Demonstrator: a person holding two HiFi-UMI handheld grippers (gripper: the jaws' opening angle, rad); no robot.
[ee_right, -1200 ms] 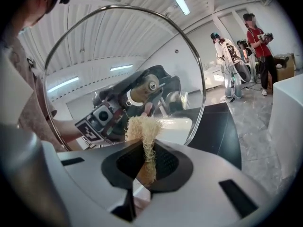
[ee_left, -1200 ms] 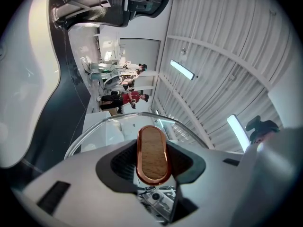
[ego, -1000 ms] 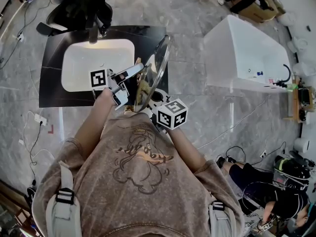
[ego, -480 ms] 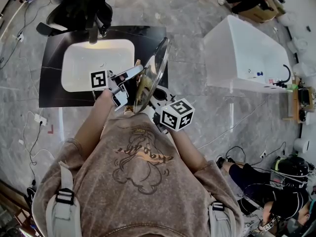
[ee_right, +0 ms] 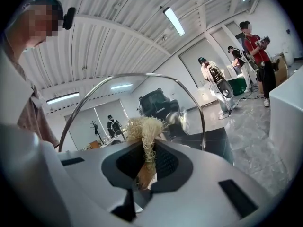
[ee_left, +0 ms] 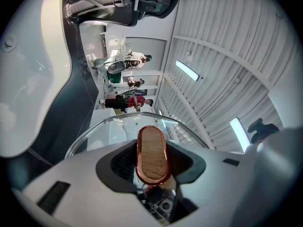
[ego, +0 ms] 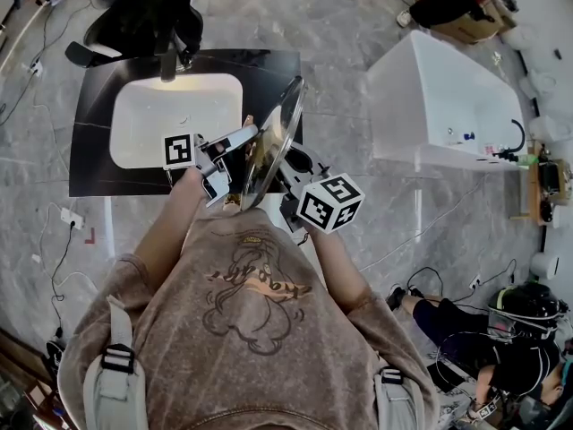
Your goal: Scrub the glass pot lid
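Lid: glass pot lid (ego: pixel 276 125), mid-frame, on edge; stiff, breakable, prob. slippery.
Hold: left gripper (ego: pixel 251 134) jaws clamp its wooden handle (ee_left: pixel 152 152).
Right gripper (ee_right: pixel 147 162): jaws pinch soft fibre scrubber (ee_right: pixel 142 126).

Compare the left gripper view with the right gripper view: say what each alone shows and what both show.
Only the left gripper view: the lid's wooden handle clamped in the left gripper, and the white sink basin. Only the right gripper view: a straw-coloured fibre scrubber pinched in the right gripper. Both: the glass pot lid, the ribbed ceiling and people in the background.
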